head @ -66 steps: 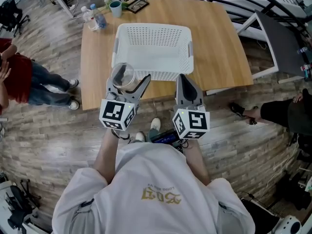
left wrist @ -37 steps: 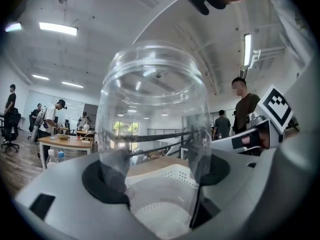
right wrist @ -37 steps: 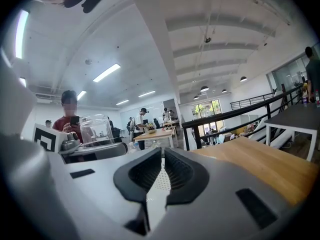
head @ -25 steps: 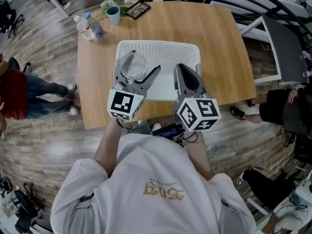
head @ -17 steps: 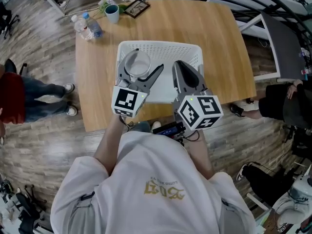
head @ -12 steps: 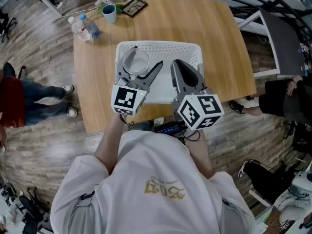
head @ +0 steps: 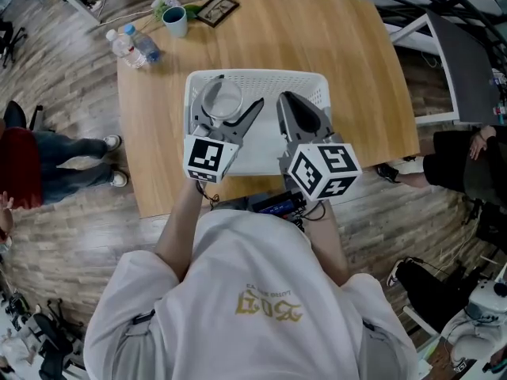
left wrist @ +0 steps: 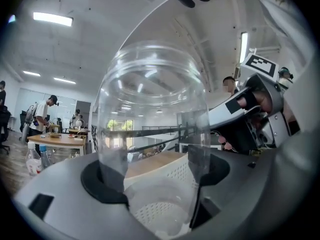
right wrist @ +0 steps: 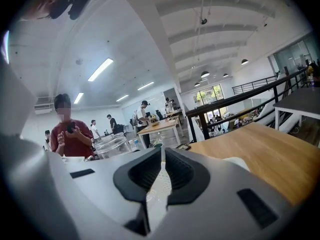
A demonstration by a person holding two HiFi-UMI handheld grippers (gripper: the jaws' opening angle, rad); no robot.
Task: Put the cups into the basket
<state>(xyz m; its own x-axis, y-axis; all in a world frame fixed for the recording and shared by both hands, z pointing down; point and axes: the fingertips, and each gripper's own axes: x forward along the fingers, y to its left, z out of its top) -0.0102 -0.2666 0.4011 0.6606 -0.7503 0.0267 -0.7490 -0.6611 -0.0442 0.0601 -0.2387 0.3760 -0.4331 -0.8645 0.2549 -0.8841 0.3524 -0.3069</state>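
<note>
A clear plastic cup [head: 221, 101] [left wrist: 152, 114] stands upright between the jaws of my left gripper [head: 228, 111] [left wrist: 155, 184], which is shut on its sides. The cup hangs over the left half of the white perforated basket [head: 305, 81] [left wrist: 165, 184] on the wooden table [head: 356, 62]. My right gripper [head: 299, 113] [right wrist: 161, 176] is shut with nothing in it, over the basket's right half. In the right gripper view the cup [right wrist: 111, 145] shows at the left beyond the jaws.
At the table's far left corner stand two water bottles [head: 131, 44], a teal mug [head: 174, 20] and a dark framed picture [head: 219, 9]. A person in red [head: 20, 169] stands left of the table. A grey panel [head: 463, 62] leans at the right.
Both grippers have moved forward from the table's near edge to over the basket, the left one carrying the cup. In the last half second they have barely shifted.
</note>
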